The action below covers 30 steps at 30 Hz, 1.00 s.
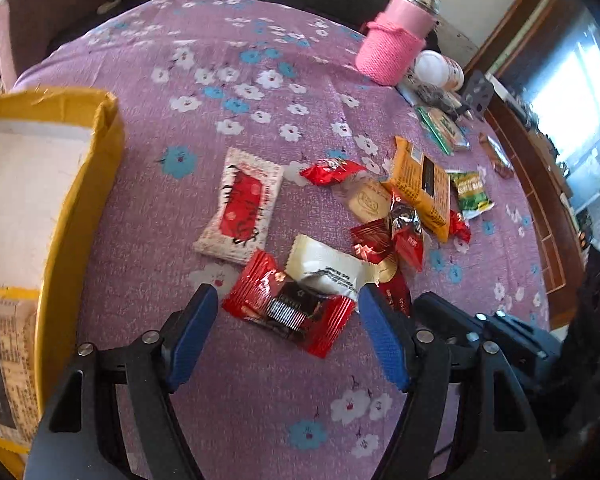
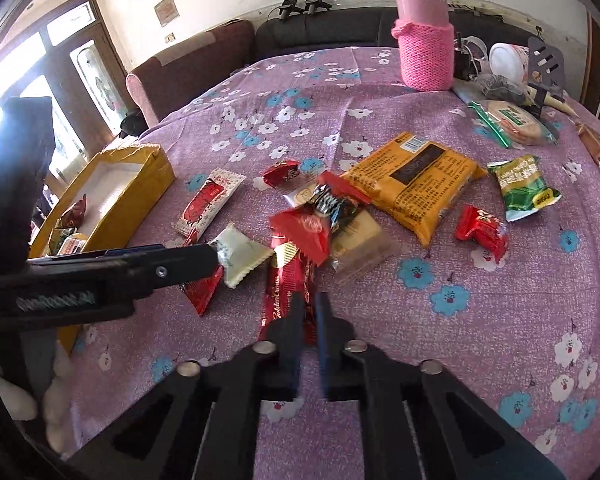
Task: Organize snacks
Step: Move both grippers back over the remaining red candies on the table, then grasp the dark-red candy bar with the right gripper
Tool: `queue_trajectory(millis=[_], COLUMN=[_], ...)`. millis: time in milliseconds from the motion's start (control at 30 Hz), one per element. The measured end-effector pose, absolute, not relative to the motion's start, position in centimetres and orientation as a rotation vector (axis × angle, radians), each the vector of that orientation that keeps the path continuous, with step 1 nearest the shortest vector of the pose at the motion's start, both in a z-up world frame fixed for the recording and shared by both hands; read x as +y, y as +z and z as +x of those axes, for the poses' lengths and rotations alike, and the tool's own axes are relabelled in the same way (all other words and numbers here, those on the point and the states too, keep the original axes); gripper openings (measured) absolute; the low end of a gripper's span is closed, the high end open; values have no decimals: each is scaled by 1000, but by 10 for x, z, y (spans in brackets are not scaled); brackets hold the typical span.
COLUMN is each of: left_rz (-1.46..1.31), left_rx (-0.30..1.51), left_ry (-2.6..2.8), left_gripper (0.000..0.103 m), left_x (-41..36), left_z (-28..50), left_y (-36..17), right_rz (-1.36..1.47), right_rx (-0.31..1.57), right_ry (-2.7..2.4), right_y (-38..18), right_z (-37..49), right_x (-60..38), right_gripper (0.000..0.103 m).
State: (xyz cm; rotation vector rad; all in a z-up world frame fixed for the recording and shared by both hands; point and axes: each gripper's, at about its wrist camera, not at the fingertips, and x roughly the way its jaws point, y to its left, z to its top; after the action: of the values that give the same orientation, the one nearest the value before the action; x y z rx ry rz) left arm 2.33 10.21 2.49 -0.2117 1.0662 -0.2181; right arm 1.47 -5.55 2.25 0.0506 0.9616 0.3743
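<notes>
Left wrist view shows our yellow box (image 1: pixel 80 184) beside the snack pile; our left gripper (image 1: pixel 288 300) is spread around a red packet (image 1: pixel 288 308) overlapped by a white packet (image 1: pixel 328 268). Closing could catch both. Our right gripper (image 2: pixel 308 300) pinches a red bar (image 2: pixel 288 288).
</notes>
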Motion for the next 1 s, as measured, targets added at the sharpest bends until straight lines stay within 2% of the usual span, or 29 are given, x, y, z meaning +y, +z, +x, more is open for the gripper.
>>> queue_trajectory(millis=[33, 133, 167, 200, 267, 300, 333, 400, 567, 667, 700, 733, 767, 833, 933, 1000], left_rz=[-176, -95, -83, -82, -84, -81, -75, -77, -135, -126, -137, -151, -162, -163, -166, -159], left_rx=[1055, 1014, 1001, 991, 983, 983, 985, 980, 956, 960, 968, 976, 983, 990, 976, 958], left_ry=[-222, -273, -281, -301, -320, -325, -328, -327, -349, -338, -337, -338, -340, -331, -272, -226], left_gripper=[68, 40, 36, 28, 20, 17, 17, 17, 17, 22, 27, 29, 31, 31, 31, 39], left_x=[97, 84, 82, 81, 83, 84, 85, 88, 106, 107, 106, 105, 104, 101, 106, 111], left_z=[22, 17, 15, 13, 9, 7, 6, 2, -5, -1, 1, 3, 4, 8, 20, 33], left_y=[25, 24, 25, 26, 30, 31, 32, 35, 45, 45, 43, 41, 39, 36, 39, 43], right_rz=[68, 97, 115, 148, 198, 206, 205, 179, 76, 0, -14, -19, -19, 3, 40, 43], right_rx=[962, 966, 969, 969, 974, 978, 973, 960, 943, 947, 947, 952, 955, 963, 977, 980], right_ry=[375, 373, 385, 414, 445, 449, 449, 452, 443, 423, 415, 405, 396, 389, 388, 389], right_y=[24, 26, 26, 25, 22, 20, 19, 19, 18, 15, 15, 14, 15, 18, 18, 19], right_z=[14, 15, 16, 18, 21, 23, 24, 25, 28, 27, 27, 27, 27, 27, 27, 25], right_x=[-59, -69, -72, -75, -81, -82, -81, -75, -47, -34, -32, -32, -32, -37, -46, -49], right_gripper=[1, 1, 1, 7, 14, 26, 40, 47, 47, 47, 41, 29, 28, 18, 14, 14])
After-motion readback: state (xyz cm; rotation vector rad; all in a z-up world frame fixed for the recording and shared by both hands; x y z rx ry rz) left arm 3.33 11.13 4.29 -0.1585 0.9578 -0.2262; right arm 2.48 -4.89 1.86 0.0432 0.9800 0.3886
